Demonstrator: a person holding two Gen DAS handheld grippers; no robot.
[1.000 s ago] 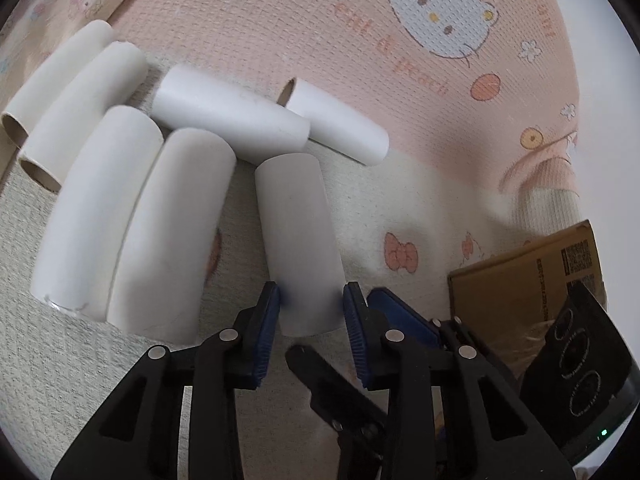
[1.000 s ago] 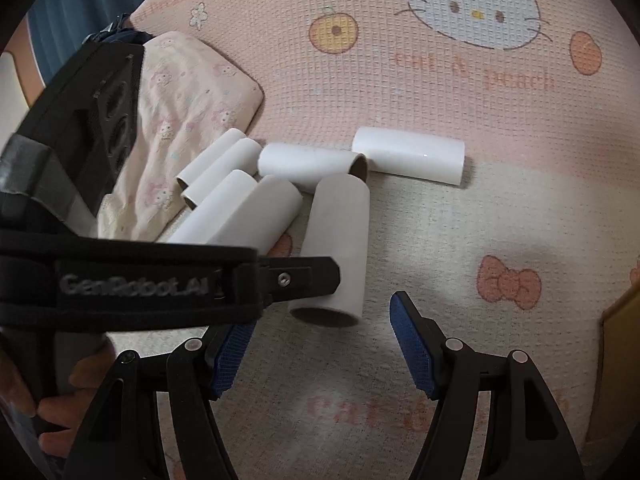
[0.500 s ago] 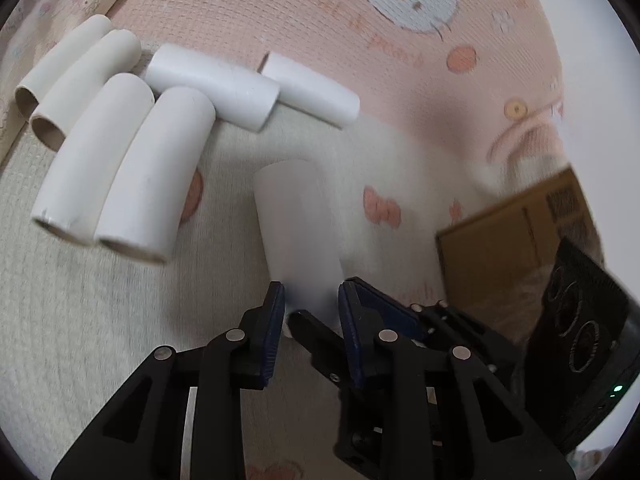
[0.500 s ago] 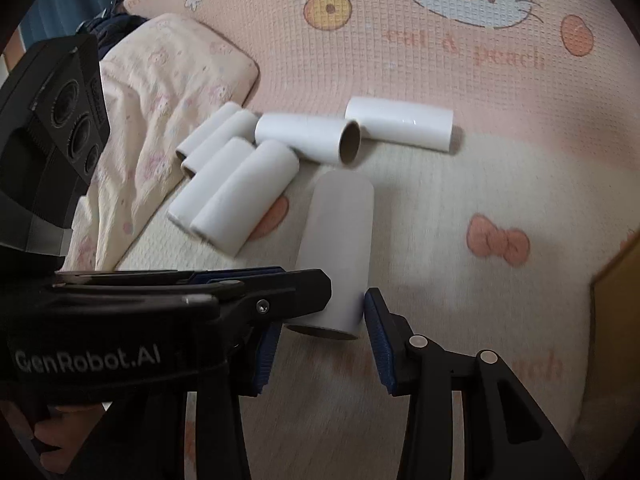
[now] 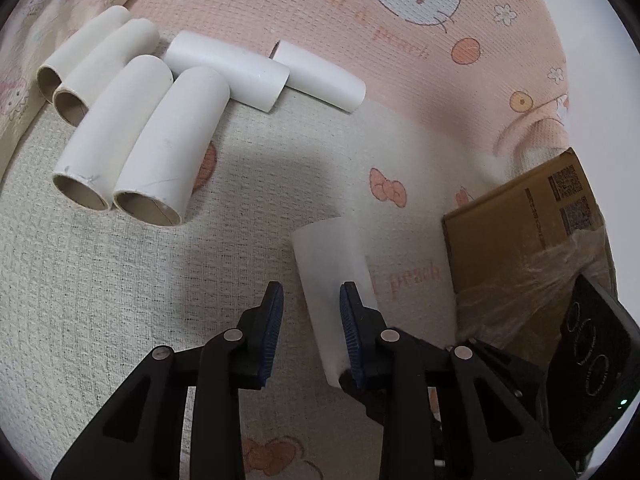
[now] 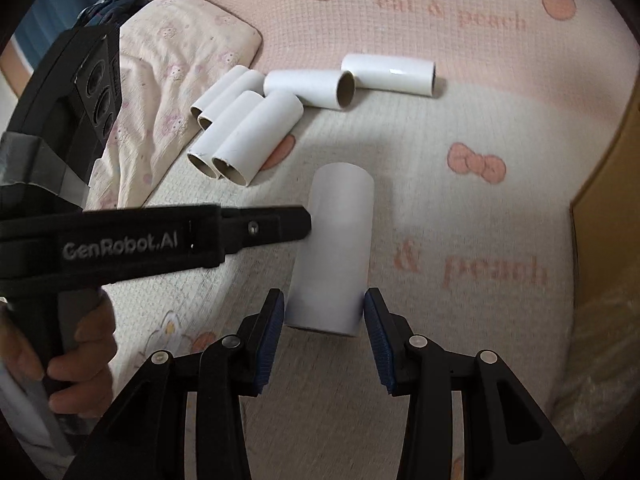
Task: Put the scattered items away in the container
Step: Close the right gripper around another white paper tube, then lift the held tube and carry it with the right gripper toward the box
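the white tube (image 6: 334, 248) sits over the cream part of the blanket (image 5: 120, 280), near the pink "peach" lettering, its near end between the blue pads of the right gripper (image 6: 324, 336). those jaws stand about a tube's width apart, pads just beside the tube on either side; whether they press on it cannot be told. in the left wrist view the same tube (image 5: 334, 280) shows blurred, lying across the inner face of one pad of the left gripper (image 5: 311, 340), whose fingers are parted with bare blanket showing between them; the tube is not pinched between them. from the right wrist view one black finger (image 6: 276, 226) of the left gripper reaches in from the side and its tip meets the tube's upper flank; whether it still has any hold there i cannot tell

six more tubes (image 5: 160, 148) lie together toward the far left of the blanket, four side by side close to the floral pillow (image 6: 168, 60), two end to end near the pink band. the cardboard box (image 5: 516, 232) stands at the blanket's right edge, close by the handled tube
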